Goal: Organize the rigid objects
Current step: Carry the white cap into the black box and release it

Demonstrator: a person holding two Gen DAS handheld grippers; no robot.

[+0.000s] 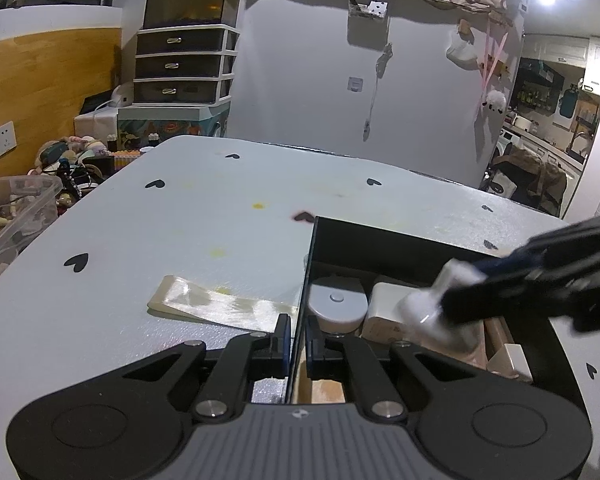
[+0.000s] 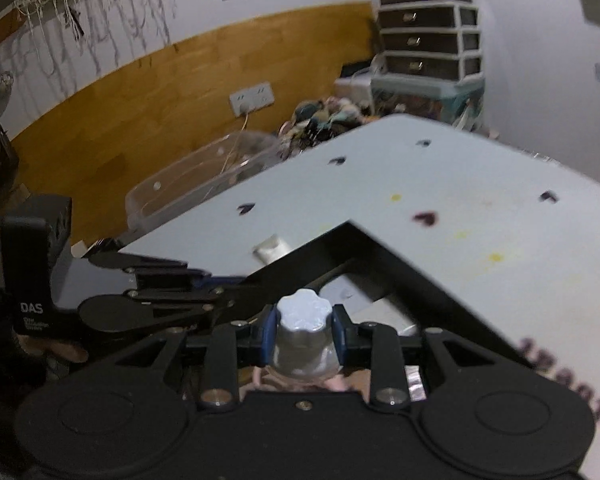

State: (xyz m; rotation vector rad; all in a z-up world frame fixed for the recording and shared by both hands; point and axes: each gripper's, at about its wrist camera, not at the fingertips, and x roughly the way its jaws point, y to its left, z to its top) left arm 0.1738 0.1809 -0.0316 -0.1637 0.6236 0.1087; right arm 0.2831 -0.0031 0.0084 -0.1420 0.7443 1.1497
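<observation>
A: Where's the bottle (image 2: 305, 336)?

B: Clamped by its cap in the right gripper (image 2: 304, 338), above the box (image 1: 400, 236) at the table's (image 1: 204, 208) near edge.

A: And the left gripper (image 1: 297, 340)?

B: Jaws pinched narrow on the box's left wall. I'd hold it steady and lower the bottle slowly into a free gap.

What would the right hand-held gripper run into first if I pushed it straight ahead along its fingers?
Probably the far inner wall of the black box. The right hand-held gripper is shut on the white bottle, whose cap leads, so that would touch first. Depth is blurred, so treat this as a guess.
</observation>
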